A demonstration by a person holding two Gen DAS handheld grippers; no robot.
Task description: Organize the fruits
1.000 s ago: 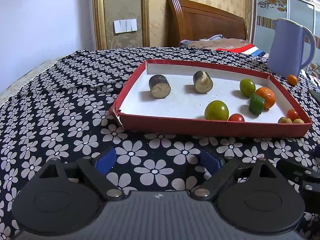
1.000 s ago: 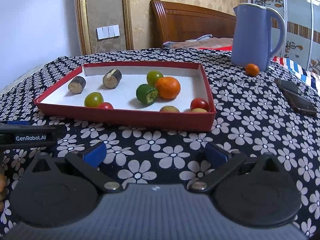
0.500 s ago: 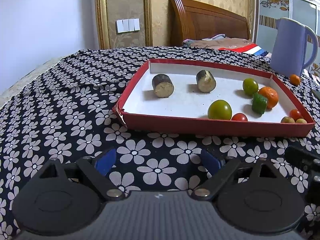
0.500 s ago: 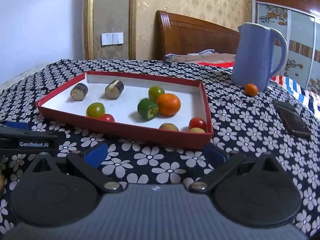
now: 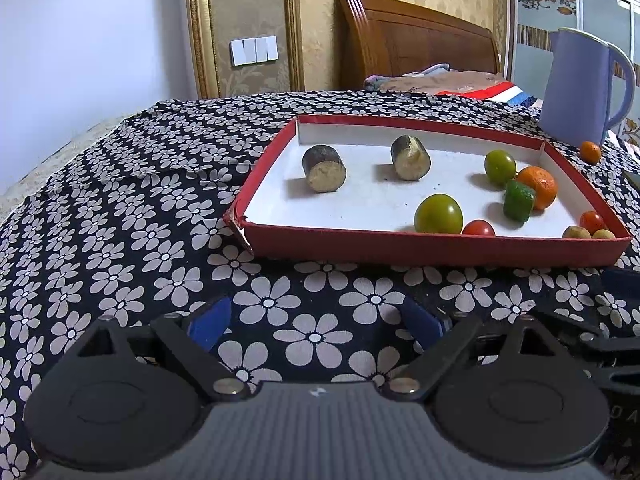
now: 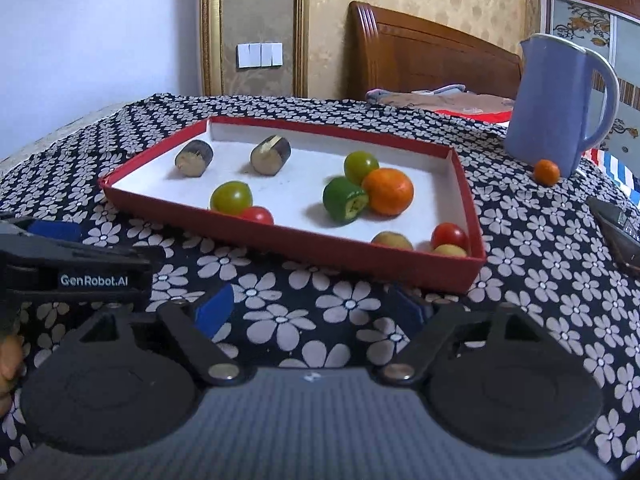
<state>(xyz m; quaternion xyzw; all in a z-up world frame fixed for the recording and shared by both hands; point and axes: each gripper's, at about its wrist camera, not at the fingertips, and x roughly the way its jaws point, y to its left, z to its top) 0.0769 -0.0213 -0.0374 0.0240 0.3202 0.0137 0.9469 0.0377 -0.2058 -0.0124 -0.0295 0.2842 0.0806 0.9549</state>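
Note:
A red tray (image 5: 400, 242) (image 6: 320, 248) with a white floor sits on the flowered cloth ahead of both grippers. It holds two dark cut cylinders (image 5: 324, 168), green tomatoes (image 5: 438, 214), an orange (image 6: 387, 191), a green cut piece (image 6: 344, 200), red cherry tomatoes (image 6: 449, 236) and small yellowish fruits. A small orange (image 6: 546, 172) lies outside the tray by the jug. My left gripper (image 5: 316, 322) is open over the cloth, short of the tray. My right gripper (image 6: 312, 308) is also short of the tray, and its jaws are closing with nothing between them.
A blue jug (image 6: 556, 100) stands at the back right. A dark flat device (image 6: 616, 232) lies on the cloth to the right of the tray. The left gripper's body (image 6: 76, 276) shows at the left edge of the right wrist view. A wooden headboard (image 5: 416, 48) stands behind the table.
The right wrist view has rolled, so the tray now slants down to the right, and the right fingertips have come closer together. The left gripper has not moved.

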